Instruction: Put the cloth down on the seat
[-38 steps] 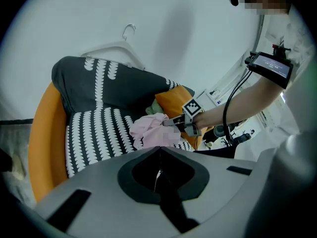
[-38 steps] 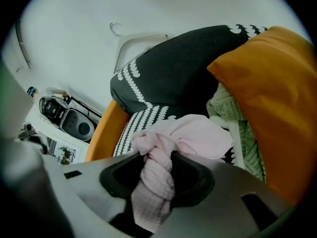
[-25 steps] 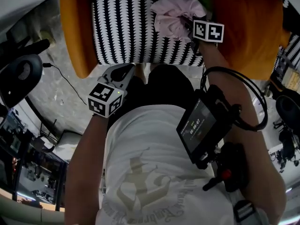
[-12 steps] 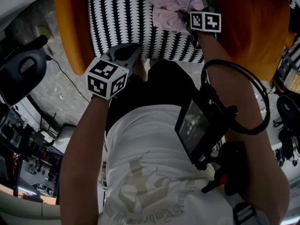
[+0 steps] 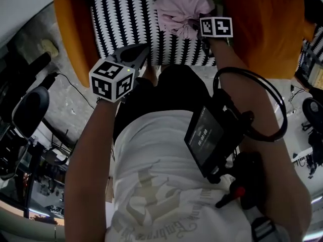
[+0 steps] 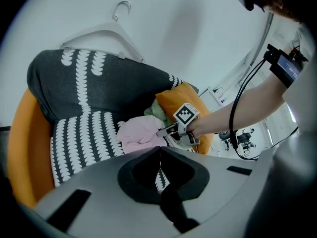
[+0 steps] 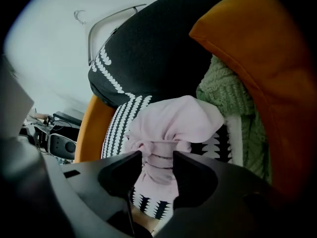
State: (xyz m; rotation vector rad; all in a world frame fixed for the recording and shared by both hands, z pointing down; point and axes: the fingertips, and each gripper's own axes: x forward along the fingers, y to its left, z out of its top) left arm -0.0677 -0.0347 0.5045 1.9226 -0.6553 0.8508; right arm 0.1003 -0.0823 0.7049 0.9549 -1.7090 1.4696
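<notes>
1. The pink cloth (image 5: 181,11) sits in a bunched heap on the seat (image 5: 126,24). It lies on the seat's black-and-white patterned cover, toward the back and the person's right side.
2. The right gripper (image 7: 157,166) reaches down onto that same part of the seat. Its jaws have just been opening and now stand wide apart. A gathered neck of the cloth is still between them, but it looks released rather than pinched, and most of the fabric rests on the cover.
3. A green knitted piece (image 7: 233,103) lies just beside the cloth at the seat's right edge, against the orange chair shell (image 5: 262,29).
4. The left gripper (image 6: 159,155) hangs over the seat's front edge, well apart from the cloth. Its jaws are closed together with nothing in them.
5. Judged from this, the putting-down step is at its end: the cloth is on the seat and the grip is let go.
6. The next move calls for drawing the right gripper straight back off the seat with its jaws kept wide. That way the neck of fabric slips out and is not dragged along or lifted off the cover.
</notes>
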